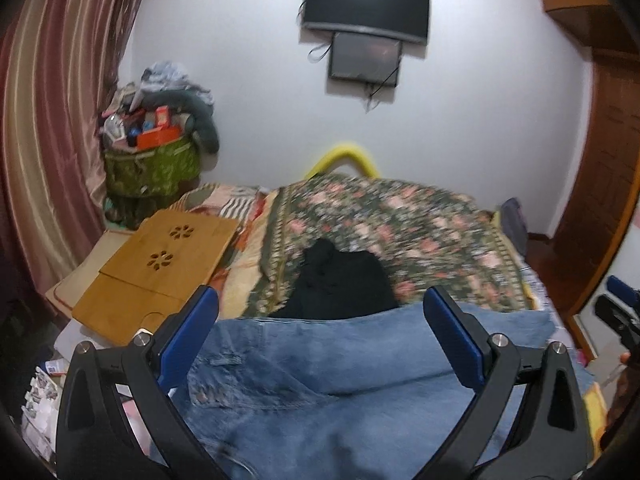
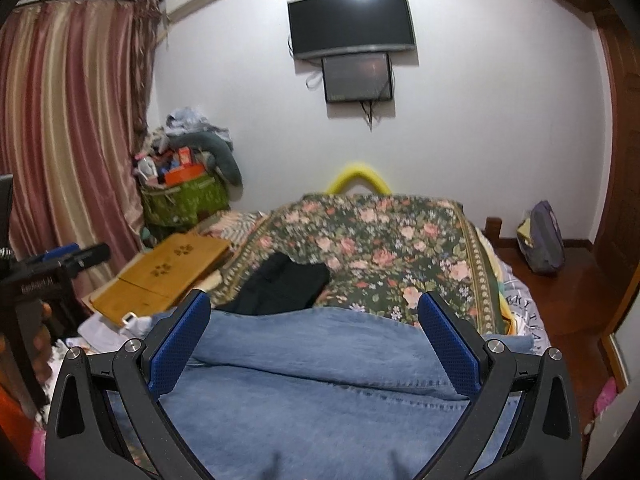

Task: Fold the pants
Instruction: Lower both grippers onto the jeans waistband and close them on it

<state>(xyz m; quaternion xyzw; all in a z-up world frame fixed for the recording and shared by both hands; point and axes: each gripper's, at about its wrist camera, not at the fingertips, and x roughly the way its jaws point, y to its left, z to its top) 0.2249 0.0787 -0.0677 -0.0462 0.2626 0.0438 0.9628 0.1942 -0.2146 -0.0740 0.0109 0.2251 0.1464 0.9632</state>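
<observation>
Blue denim pants (image 1: 340,380) lie spread across the near end of the bed, with a worn patch at the left; they also fill the lower right wrist view (image 2: 320,368). My left gripper (image 1: 320,304) is open above the pants, its blue pads wide apart and holding nothing. My right gripper (image 2: 314,308) is open above the pants too, empty. The right gripper shows at the right edge of the left wrist view (image 1: 618,312); the left gripper shows at the left of the right wrist view (image 2: 60,260).
A black garment (image 1: 340,280) lies on the floral bedspread (image 1: 420,236) beyond the pants. A wooden lap tray (image 1: 156,272) sits at the bed's left. A full green basket (image 1: 152,168) stands by the curtain. A wooden door (image 1: 600,184) is right.
</observation>
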